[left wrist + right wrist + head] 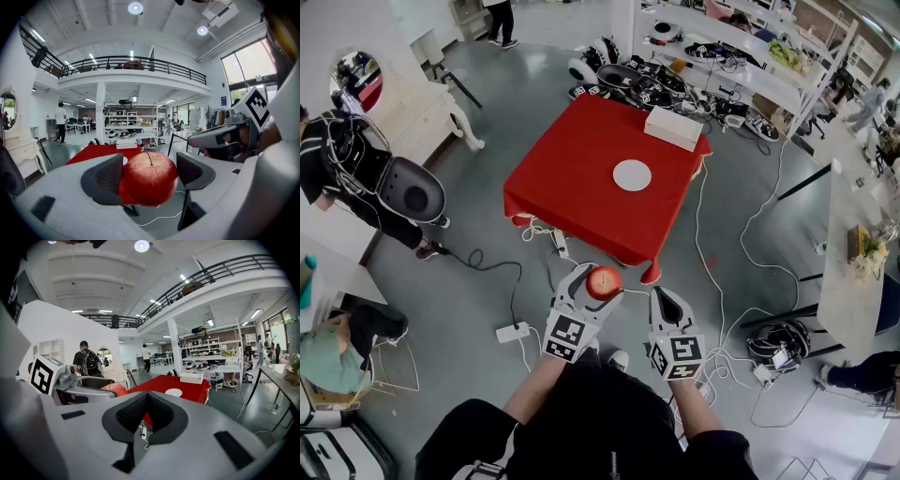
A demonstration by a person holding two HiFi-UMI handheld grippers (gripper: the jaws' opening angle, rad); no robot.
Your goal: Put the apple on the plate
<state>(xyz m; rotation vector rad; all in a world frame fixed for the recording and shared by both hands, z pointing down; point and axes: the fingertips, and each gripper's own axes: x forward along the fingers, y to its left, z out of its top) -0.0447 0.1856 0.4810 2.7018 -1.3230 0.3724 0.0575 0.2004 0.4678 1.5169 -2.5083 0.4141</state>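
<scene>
The person [600, 427] filled the bottom of the head view, both arms stretched toward twelve o'clock, where the table under a red cloth [572, 178] stood well apart across open floor. The left gripper [598, 277] had its jaws spread wide and clamped on the apple [150, 177], stem up, a pad pressing each flank. That held the fruit in the air, short of the table. The right gripper [668, 305], at three o'clock of it, had its jaws closed together on nothing. As I judged it, the carry wanted a steady approach with an even squeeze and the apple stem-up, brought over the plate [632, 175] at twelve o'clock, lowered until it sat on the white surface, and only then let go, lest it roll. Counted: one table, one white box [673, 127] at one o'clock of the plate, two grippers, one plate, one apple
</scene>
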